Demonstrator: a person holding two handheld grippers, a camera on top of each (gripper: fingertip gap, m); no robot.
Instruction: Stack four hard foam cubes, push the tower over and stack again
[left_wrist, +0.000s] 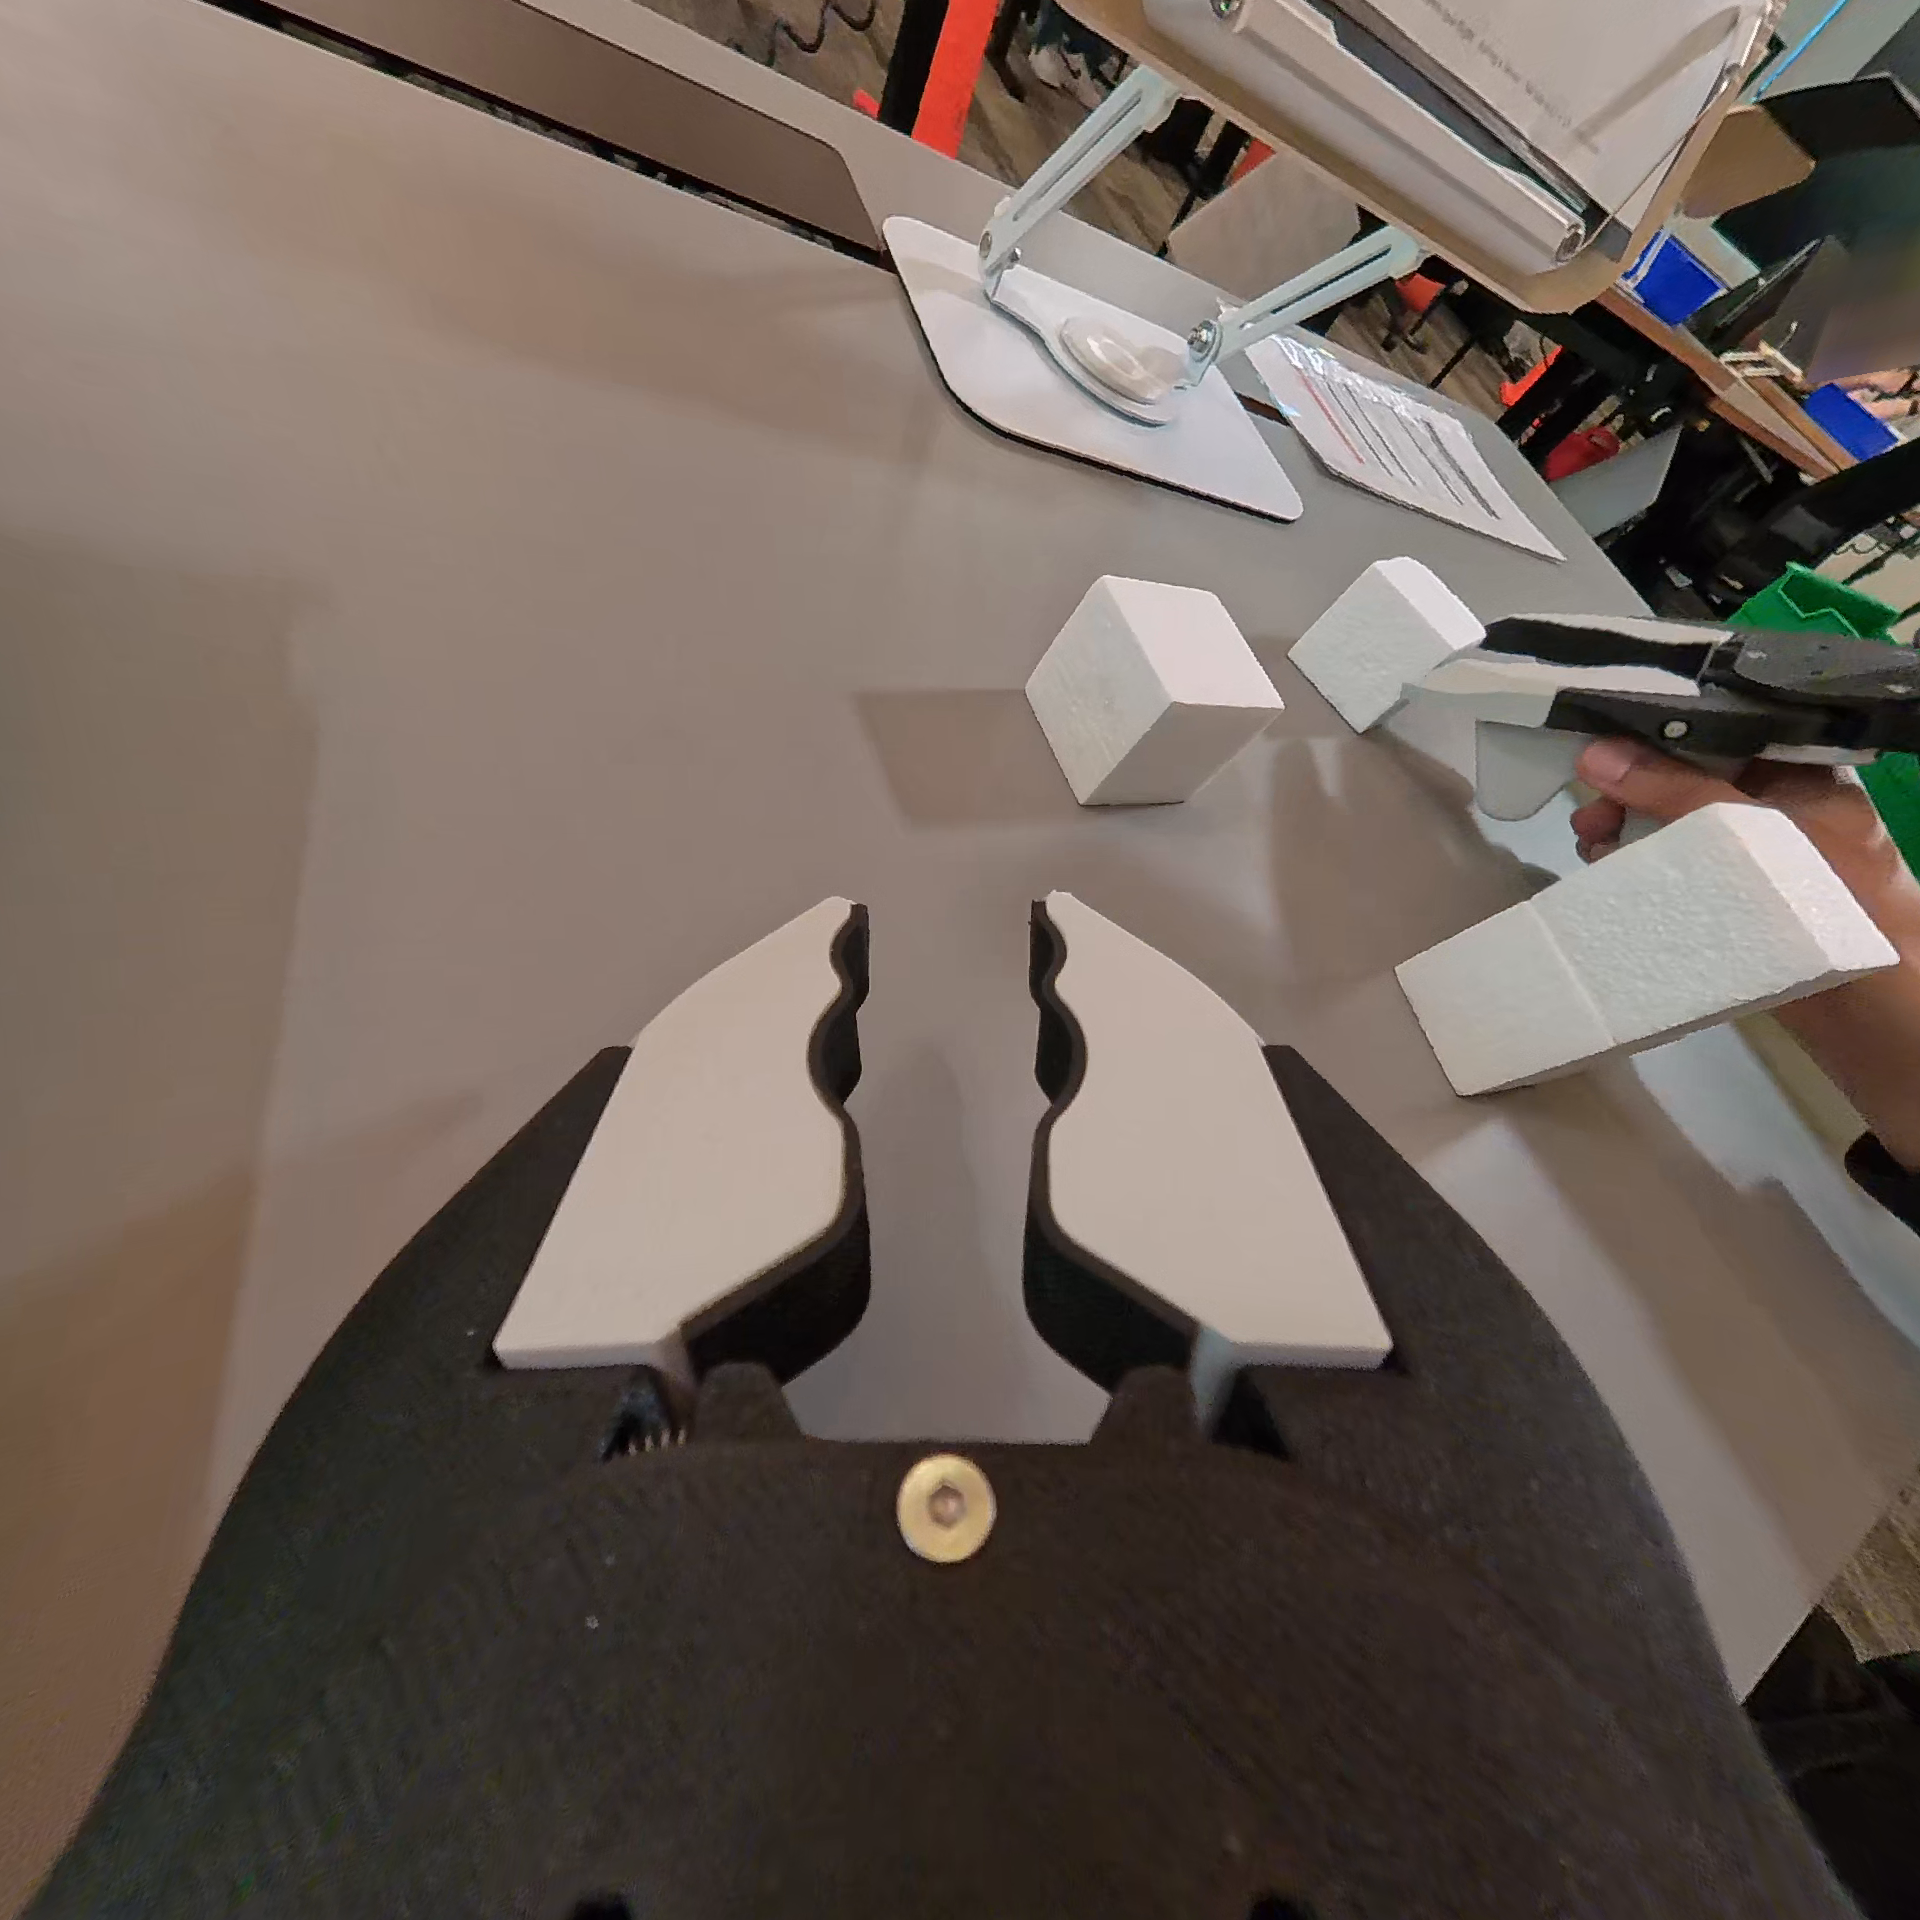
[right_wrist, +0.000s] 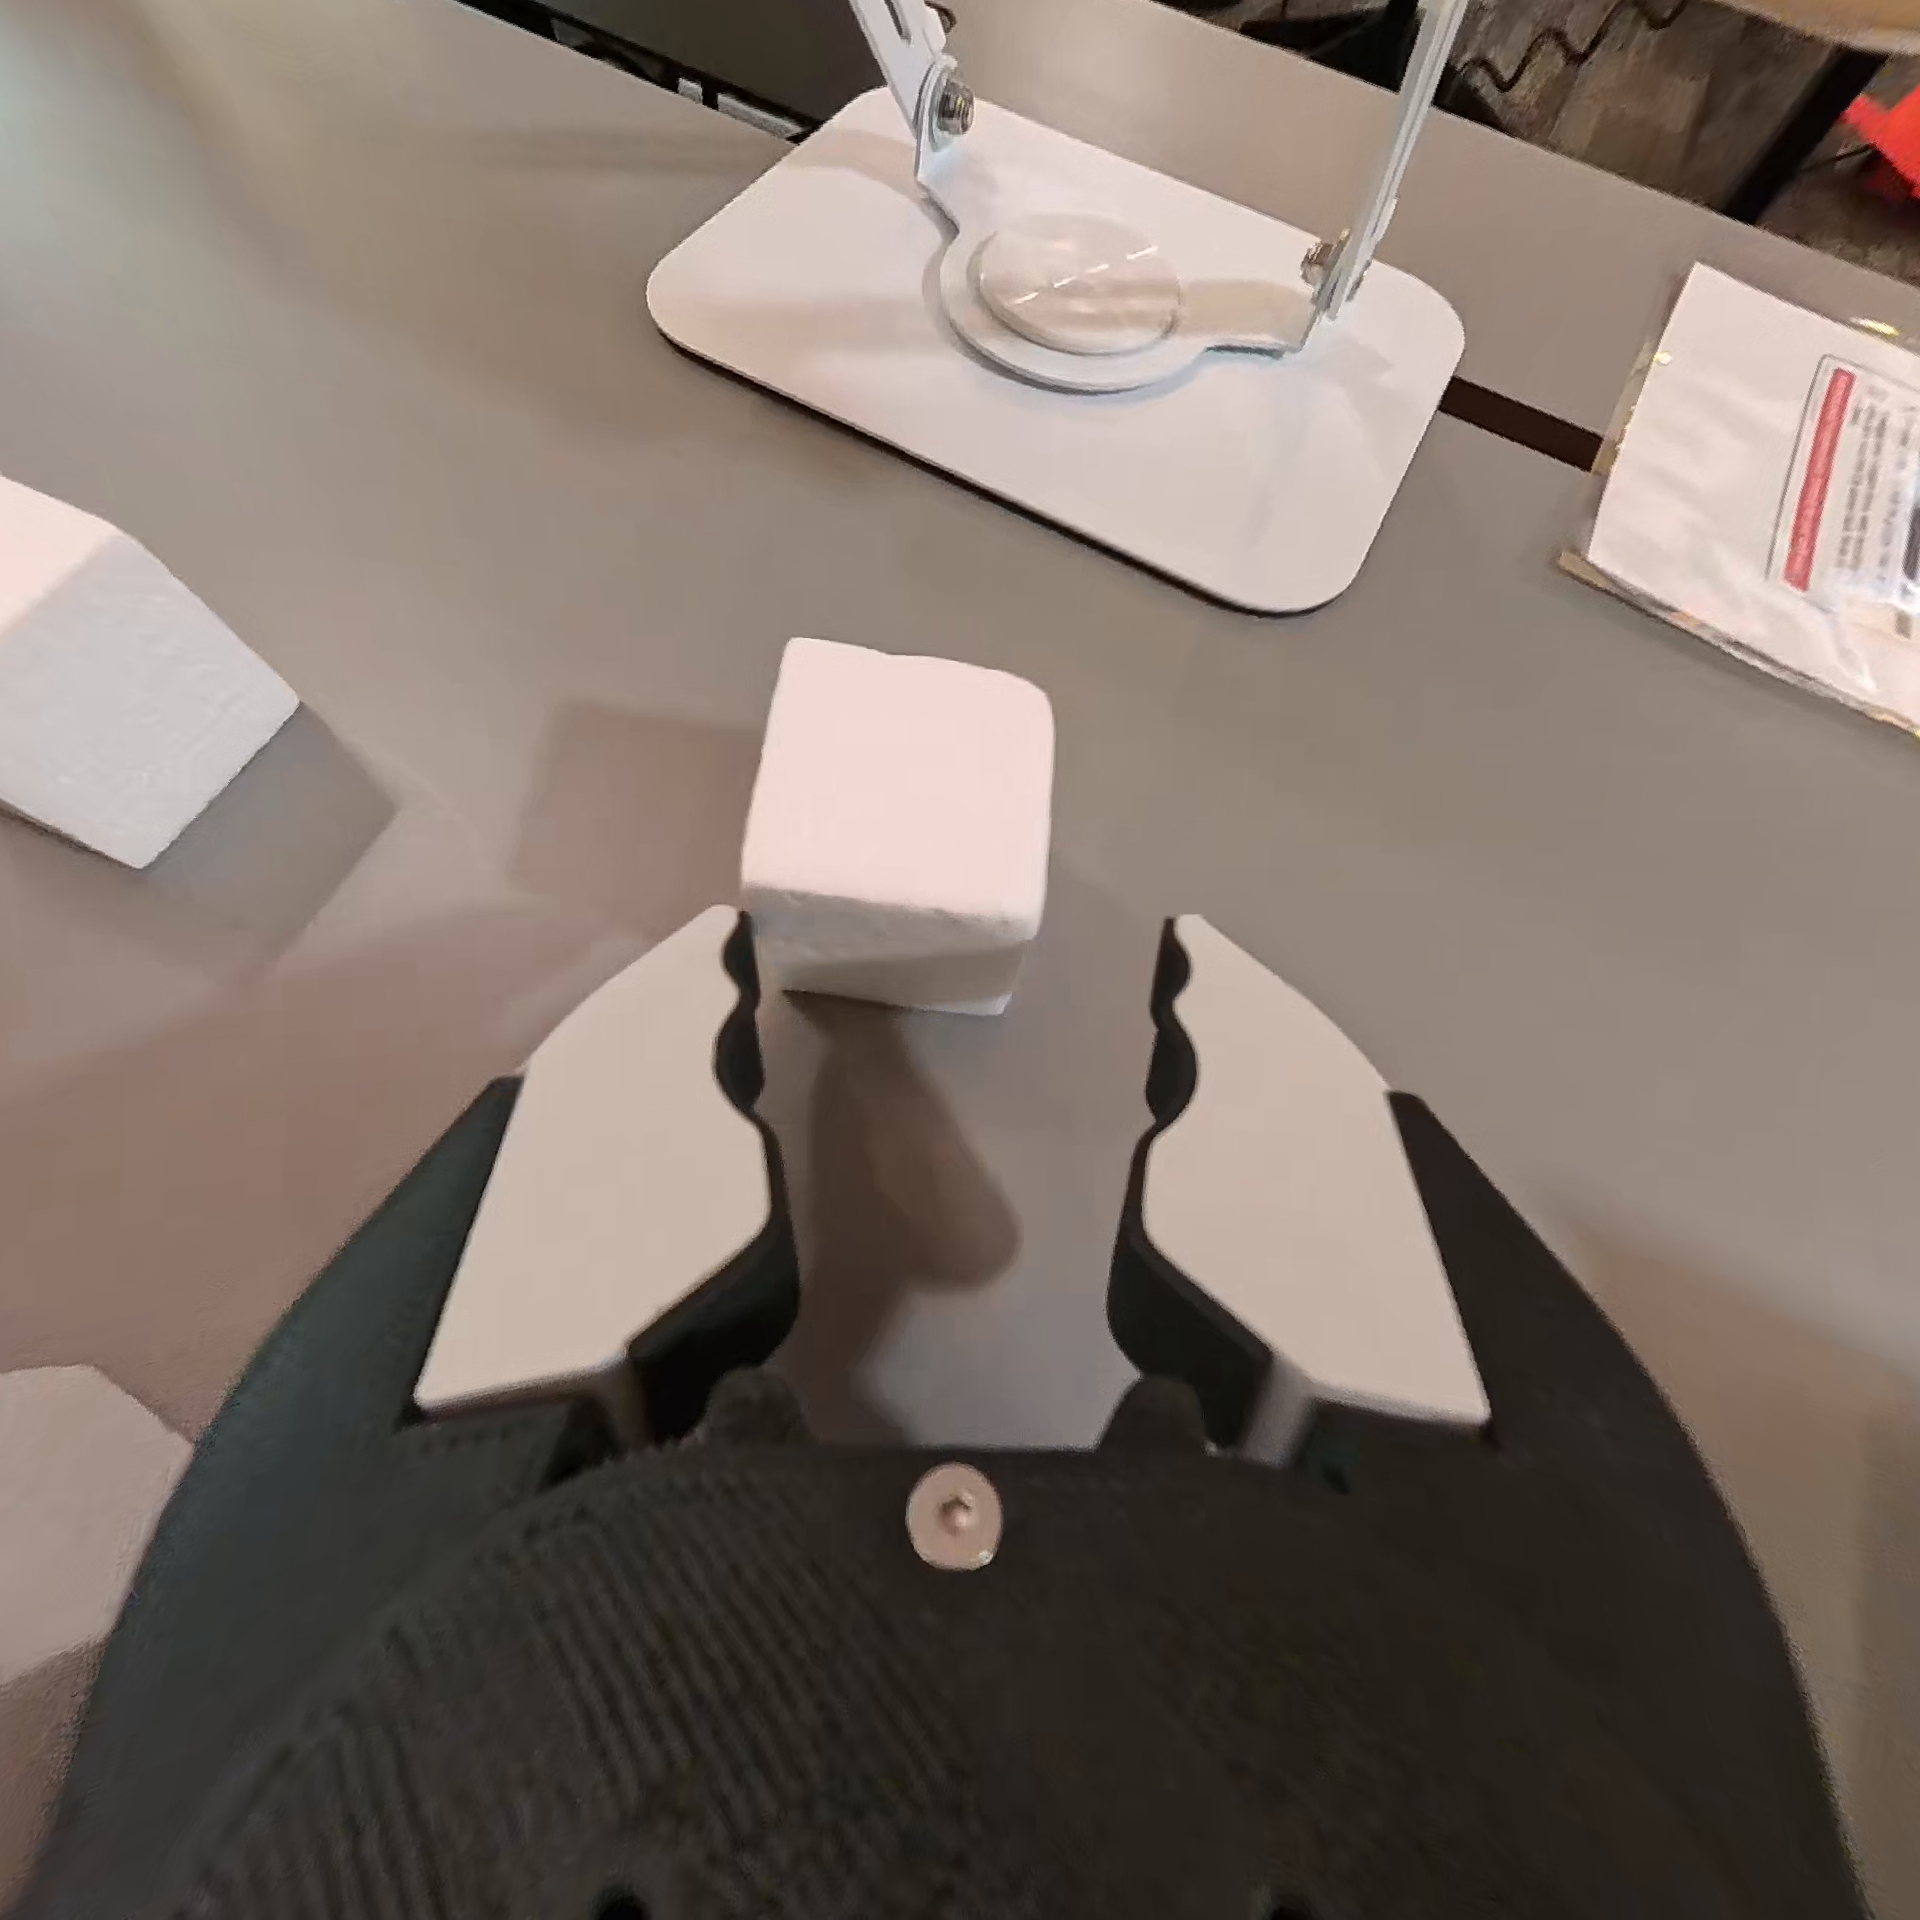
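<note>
Three white foam pieces lie on a grey table (left_wrist: 520, 623). My left gripper (left_wrist: 948, 914) is open and empty, a short way from a foam cube (left_wrist: 1153, 691). Right of that cube lies a second cube (left_wrist: 1382, 639), with my right gripper (left_wrist: 1455, 670) at it, held by a hand. In the right wrist view my right gripper (right_wrist: 956, 925) is open. The second cube (right_wrist: 899, 800) has its near edge just between the tips, against the left finger (right_wrist: 644, 1122). The first cube (right_wrist: 114, 686) sits at the left. A long foam block (left_wrist: 1642, 966) lies near the table's right edge.
A white stand base (left_wrist: 1091, 384) with metal arms stands at the back and carries a laptop (left_wrist: 1455, 104). It also shows in the right wrist view (right_wrist: 1060, 416). A printed sheet in a plastic sleeve (right_wrist: 1766, 499) lies right of it. The table edge runs close on the right. It is some 15 centimeters from my right tips to the long foam block (left_wrist: 1642, 966).
</note>
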